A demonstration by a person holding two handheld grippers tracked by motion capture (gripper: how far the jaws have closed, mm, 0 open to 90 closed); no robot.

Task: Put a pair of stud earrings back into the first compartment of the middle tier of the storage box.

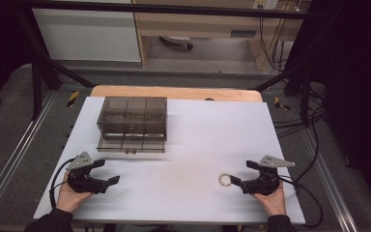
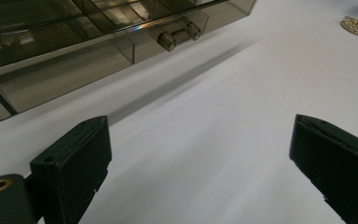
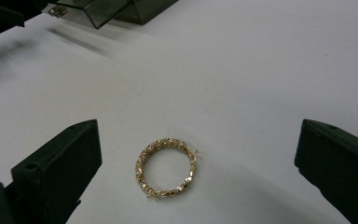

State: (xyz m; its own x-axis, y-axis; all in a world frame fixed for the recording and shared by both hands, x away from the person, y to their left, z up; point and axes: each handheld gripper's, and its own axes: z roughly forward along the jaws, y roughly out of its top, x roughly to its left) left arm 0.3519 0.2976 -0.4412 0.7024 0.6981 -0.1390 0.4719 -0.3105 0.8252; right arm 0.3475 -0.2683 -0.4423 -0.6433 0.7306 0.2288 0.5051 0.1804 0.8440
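One smoked-plastic drawer organizer stands toward the far left of the white table, its lower drawer slid partly out. One gold chain bracelet, a closed loop of glittering links, lies flat near the front right edge. Two grippers: left gripper, jaws wide and empty, near the front left corner; right gripper, jaws wide, flanking the bracelet without touching.
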